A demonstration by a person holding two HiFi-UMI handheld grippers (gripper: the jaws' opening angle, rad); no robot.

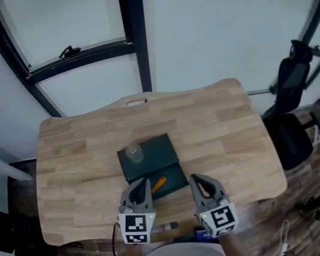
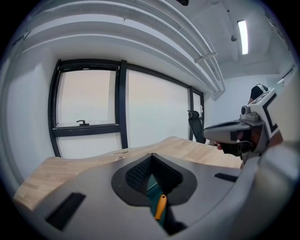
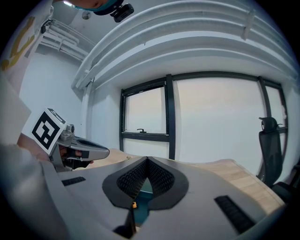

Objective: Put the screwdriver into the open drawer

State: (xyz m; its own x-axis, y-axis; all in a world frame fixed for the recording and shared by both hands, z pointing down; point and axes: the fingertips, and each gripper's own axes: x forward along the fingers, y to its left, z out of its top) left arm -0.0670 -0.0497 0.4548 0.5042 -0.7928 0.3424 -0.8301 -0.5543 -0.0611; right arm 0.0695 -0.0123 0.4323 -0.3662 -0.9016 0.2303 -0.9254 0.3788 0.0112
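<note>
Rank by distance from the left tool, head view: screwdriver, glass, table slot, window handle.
From the left tool:
1. Screwdriver, just right of it.
2. Glass, ahead.
3. Table slot, far edge.
4. Window handle, beyond, to the left.

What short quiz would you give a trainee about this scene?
1. True or false: the left tool and the right tool are both shut and empty.
2. What colour is the handle of the screwdriver?
3. What stands on the green drawer box? A: a clear glass. B: a red ball. C: a book.
Key: 1 true; 2 orange; 3 A.
</note>
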